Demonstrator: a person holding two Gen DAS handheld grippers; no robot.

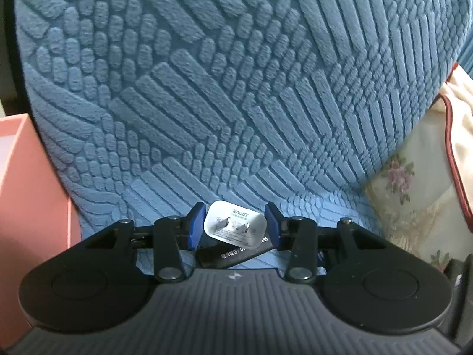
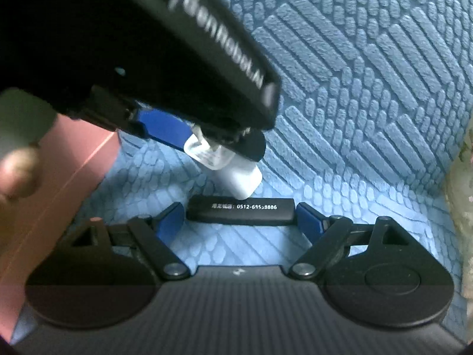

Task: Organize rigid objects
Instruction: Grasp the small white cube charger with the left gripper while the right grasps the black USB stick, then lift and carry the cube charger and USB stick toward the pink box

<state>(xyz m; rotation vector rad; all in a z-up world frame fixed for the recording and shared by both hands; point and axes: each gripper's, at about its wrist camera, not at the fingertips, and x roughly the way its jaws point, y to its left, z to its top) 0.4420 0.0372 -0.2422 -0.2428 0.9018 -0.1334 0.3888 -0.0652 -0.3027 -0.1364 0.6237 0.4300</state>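
A white EAGET plug charger point(image 1: 234, 224) stands between the blue pads of my left gripper point(image 1: 235, 226), which closes on its sides. In the right wrist view the left gripper point(image 2: 207, 145) hangs above, holding the white charger point(image 2: 233, 174) tilted down. Below it a flat black object with white printed digits point(image 2: 241, 210) lies on the blue textured cushion; it also shows in the left wrist view point(image 1: 233, 256). My right gripper point(image 2: 236, 217) is around the black object, its blue pads at both ends; whether they touch it I cannot tell.
A pink box point(image 1: 26, 195) stands at the left and shows in the right wrist view point(image 2: 59, 192). The blue cushion point(image 1: 236, 88) fills the background. A floral cream fabric point(image 1: 414, 201) lies at the right. A thumb point(image 2: 17, 171) shows at the left edge.
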